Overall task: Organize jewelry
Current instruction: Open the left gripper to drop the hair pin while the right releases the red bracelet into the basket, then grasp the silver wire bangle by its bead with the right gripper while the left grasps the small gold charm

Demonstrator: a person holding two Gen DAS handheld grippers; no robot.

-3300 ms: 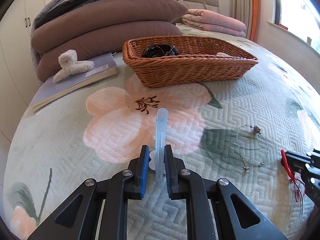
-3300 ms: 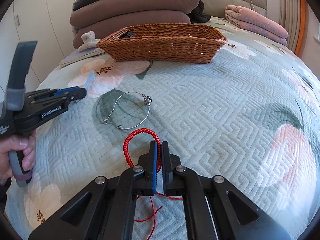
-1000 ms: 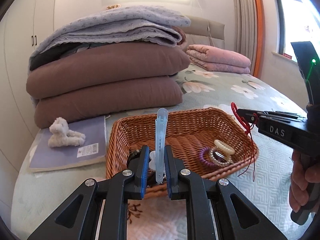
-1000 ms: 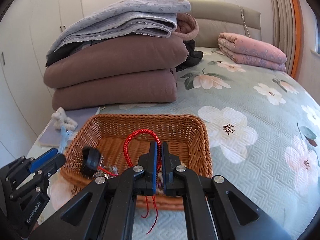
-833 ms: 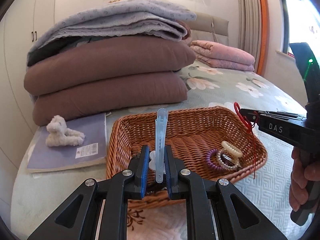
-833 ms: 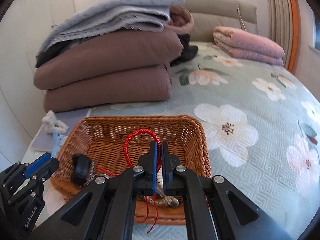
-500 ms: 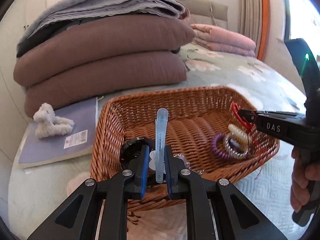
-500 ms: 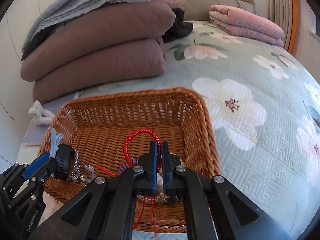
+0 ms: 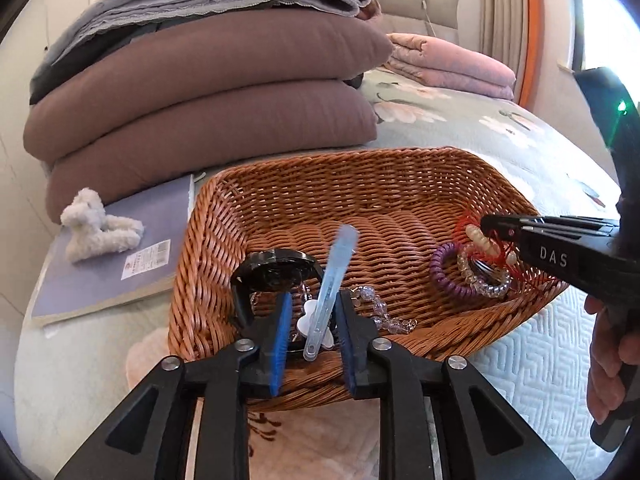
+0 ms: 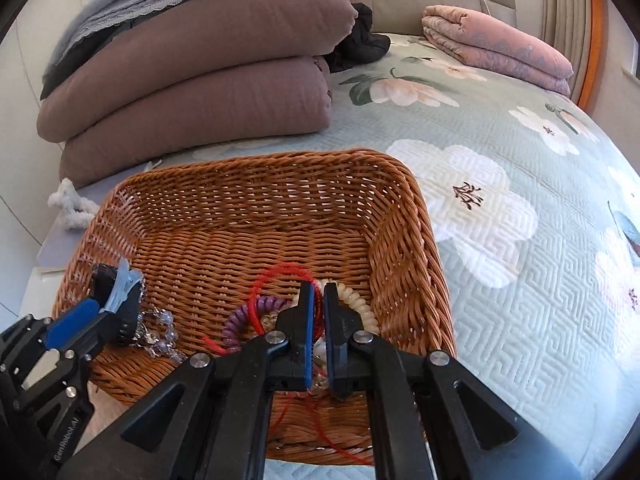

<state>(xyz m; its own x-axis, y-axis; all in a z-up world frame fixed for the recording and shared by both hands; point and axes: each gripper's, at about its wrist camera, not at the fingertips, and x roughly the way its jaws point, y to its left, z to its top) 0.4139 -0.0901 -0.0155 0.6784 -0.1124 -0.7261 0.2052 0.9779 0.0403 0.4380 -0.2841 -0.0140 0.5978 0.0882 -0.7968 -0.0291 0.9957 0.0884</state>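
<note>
A brown wicker basket (image 9: 352,176) (image 10: 404,216) sits on the bed. My left gripper (image 9: 313,312) is over its near left corner with the jaws open, and a pale blue hair clip (image 9: 328,288) tilts loose between them. In the right wrist view the clip (image 10: 122,286) shows at the left gripper's tip. My right gripper (image 10: 317,300) is low in the basket's right part; its jaws stand slightly apart with a red cord bracelet (image 10: 276,276) (image 9: 468,220) between them. Under it lie a purple coil tie (image 9: 446,276), a cream bead bracelet (image 10: 356,300) and a clear bead bracelet (image 9: 476,280).
A black watch (image 9: 276,268) and a crystal chain (image 9: 376,304) lie in the basket's left part. Left of the basket a lilac notebook (image 9: 120,264) carries a fluffy white clip (image 9: 96,228). Stacked brown quilts (image 9: 208,92) stand behind; a pink folded blanket (image 10: 500,52) lies far right.
Both grippers have come down into the basket. The left jaws have opened and the blue clip now tilts free. The right jaws have parted slightly around the red bracelet.
</note>
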